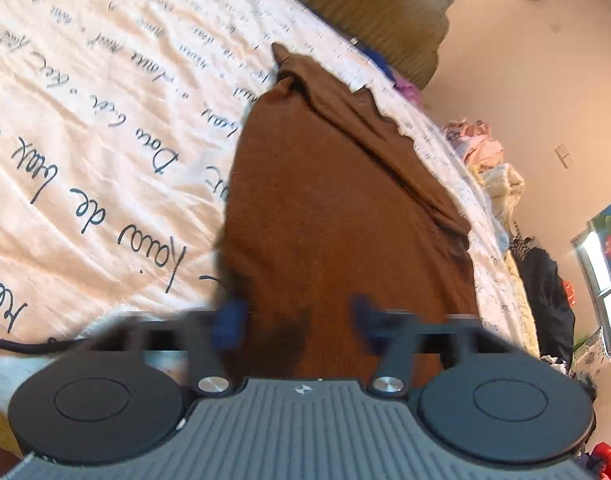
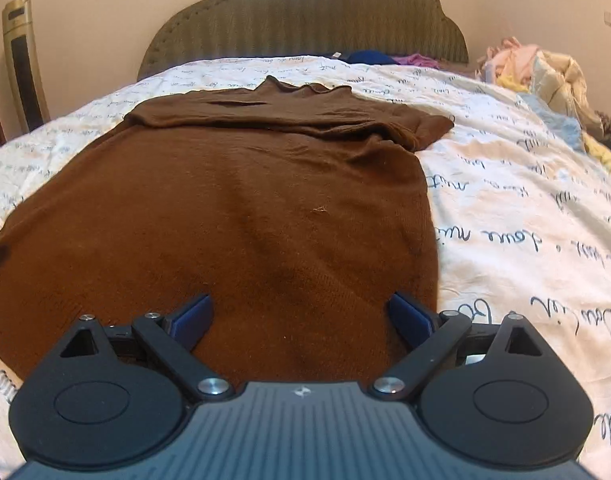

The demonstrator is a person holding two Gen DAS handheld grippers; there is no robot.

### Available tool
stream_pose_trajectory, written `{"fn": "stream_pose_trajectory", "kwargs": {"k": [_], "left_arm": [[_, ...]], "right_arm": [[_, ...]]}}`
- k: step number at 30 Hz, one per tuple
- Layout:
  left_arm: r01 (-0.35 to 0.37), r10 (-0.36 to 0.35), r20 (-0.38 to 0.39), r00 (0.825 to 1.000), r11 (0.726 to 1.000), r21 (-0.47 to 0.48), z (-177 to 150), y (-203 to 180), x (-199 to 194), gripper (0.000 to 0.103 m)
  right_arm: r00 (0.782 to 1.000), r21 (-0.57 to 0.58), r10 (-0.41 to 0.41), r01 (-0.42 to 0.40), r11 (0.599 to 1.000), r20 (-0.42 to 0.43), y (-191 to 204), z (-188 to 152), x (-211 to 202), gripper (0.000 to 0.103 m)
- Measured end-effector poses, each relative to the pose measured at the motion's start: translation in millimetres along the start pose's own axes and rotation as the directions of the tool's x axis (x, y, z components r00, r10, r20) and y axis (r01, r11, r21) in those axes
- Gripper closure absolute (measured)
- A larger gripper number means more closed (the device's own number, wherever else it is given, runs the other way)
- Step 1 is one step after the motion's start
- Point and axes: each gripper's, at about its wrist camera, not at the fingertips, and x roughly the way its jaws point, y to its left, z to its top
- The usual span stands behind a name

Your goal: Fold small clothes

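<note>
Brown sweater (image 2: 233, 208) flat on script-printed quilt (image 2: 505, 200), writing illegible; right fingers (image 2: 193, 320) apart; left fingers (image 1: 227, 322) blurred, state unclear.

The left gripper (image 1: 295, 320) tilts downward, rolled to one side, its blue pads (image 1: 227, 322) blurred and its jaws partly apart. The right gripper (image 2: 301, 320) also points downward, sitting level, with its blue pads (image 2: 411, 318) spread wide and nothing pinched.
</note>
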Motion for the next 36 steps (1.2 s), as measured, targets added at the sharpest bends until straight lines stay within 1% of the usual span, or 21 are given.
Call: {"fn": "stream_pose_trajectory", "kwargs": {"k": [2, 4, 6, 9, 12, 13, 14, 15, 16, 17, 18, 20, 22, 23, 26, 28, 30, 31, 32, 34, 36], "left_arm": [[-0.055, 0.055, -0.005, 0.998, 0.998, 0.02, 0.9, 1.3, 1.3, 0.095], [-0.087, 0.087, 0.027, 0.996, 0.995, 0.038, 0.9, -0.5, -7.9, 0.095], [-0.173, 0.166, 0.077, 0.983, 0.98, 0.103, 1.1, -5.0, -18.5, 0.096], [-0.232, 0.221, 0.083, 0.972, 0.96, 0.158, -3.2, 4.1, -13.1, 0.093], [-0.233, 0.214, 0.104, 0.971, 0.943, 0.236, -7.9, -11.6, -16.6, 0.086], [-0.23, 0.206, 0.117, 0.972, 0.94, 0.251, -8.7, -17.2, -20.7, 0.077], [-0.213, 0.187, 0.122, 0.975, 0.943, 0.257, -9.7, -20.0, -26.3, 0.053], [-0.194, 0.166, 0.129, 0.978, 0.948, 0.253, -10.8, -20.3, -32.0, 0.025], [-0.181, 0.149, 0.147, 0.978, 0.954, 0.24, -11.8, -19.1, -39.0, 0.015], [-0.163, 0.127, 0.165, 0.978, 0.962, 0.221, -12.3, -16.9, -44.6, 0.008], [-0.13, 0.098, 0.161, 0.982, 0.971, 0.2, -10.6, -14.8, -45.7, 0.009], [-0.046, 0.034, 0.098, 0.995, 0.991, 0.127, -8.5, -7.6, -39.4, 0.009], [0.045, -0.045, 0.01, 0.999, 0.999, 0.016, -8.5, 3.6, -23.5, 0.008], [0.089, -0.09, -0.024, 0.996, 0.995, -0.035, -9.0, 8.5, -16.2, 0.008], [0.133, -0.134, -0.011, 0.991, 0.988, -0.079, -8.5, 11.4, -8.1, 0.007], [0.153, -0.155, -0.012, 0.988, 0.983, -0.101, -5.3, 12.6, -5.4, 0.017], [0.16, -0.165, -0.04, 0.986, 0.981, -0.11, -2.7, 13.9, -3.2, 0.04], [0.153, -0.16, -0.052, 0.986, 0.982, -0.109, -2.2, 15.1, -2.2, 0.047], [0.143, -0.15, -0.063, 0.987, 0.983, -0.111, -2.4, 16.5, -0.9, 0.056], [0.126, -0.136, -0.084, 0.987, 0.986, -0.11, -1.7, 19.7, 1.8, 0.062], [0.125, -0.134, -0.095, 0.986, 0.988, -0.095, -1.1, 19.9, -0.5, 0.072]], "right_arm": [[1.0, -0.009, 0.005, -0.005, 1.0, 0.0, -0.1, -0.4, -0.8, 0.006], [1.0, -0.02, 0.008, -0.008, 1.0, 0.003, 0.6, -2.1, -0.7, 0.006], [1.0, -0.02, 0.015, -0.014, 1.0, 0.009, -0.7, -3.4, -0.6, 0.006], [1.0, -0.019, 0.021, -0.021, 1.0, 0.015, -2.2, -3.8, 2.2, 0.004], [1.0, -0.019, 0.025, -0.025, 0.999, 0.003, -2.4, -0.8, 1.0, 0.004], [1.0, -0.012, 0.03, -0.03, 0.999, -0.006, -3.6, 1.5, -2.8, 0.004], [0.999, 0.008, 0.034, -0.034, 0.999, -0.01, -6.7, 3.9, -9.7, 0.004], [0.999, 0.042, 0.044, -0.044, 0.998, 0.001, -12.6, 4.4, -18.6, 0.004], [0.998, 0.084, 0.058, -0.06, 0.995, 0.017, -21.2, 3.3, -28.2, 0.004], [0.997, 0.14, 0.079, -0.08, 0.987, 0.019, -32.8, 1.2, -36.7, 0.004], [0.995, 0.206, 0.102, -0.099, 0.973, -0.002, -46.0, -1.5, -41.7, 0.004], [0.985, 0.35, 0.162, -0.132, 0.928, -0.06, -72.2, -9.7, -44.6, 0.004], [0.969, 0.445, 0.241, -0.196, 0.874, -0.046, -90.3, -16.9, -49.8, 0.004], [0.959, 0.481, 0.279, -0.226, 0.847, -0.041, -96.3, -17.9, -51.0, 0.004], [0.927, 0.569, 0.373, -0.286, 0.771, -0.039, -103.9, -16.2, -45.7, 0.003], [0.901, 0.597, 0.433, -0.33, 0.731, -0.031, -102.0, -14.8, -39.1, 0.003], [0.892, 0.593, 0.45, -0.343, 0.729, -0.037, -95.9, -11.7, -35.3, 0.004], [0.888, 0.589, 0.458, -0.35, 0.728, -0.039, -94.5, -10.2, -33.9, 0.004], [0.883, 0.588, 0.467, -0.355, 0.727, -0.044, -93.8, -9.5, -32.3, 0.009], [0.882, 0.586, 0.466, -0.34, 0.736, -0.074, -94.3, -8.6, -30.4, 0.024], [0.871, 0.606, 0.484, -0.341, 0.719, -0.085, -100.5, -10.9, -29.0, 0.063]]}}
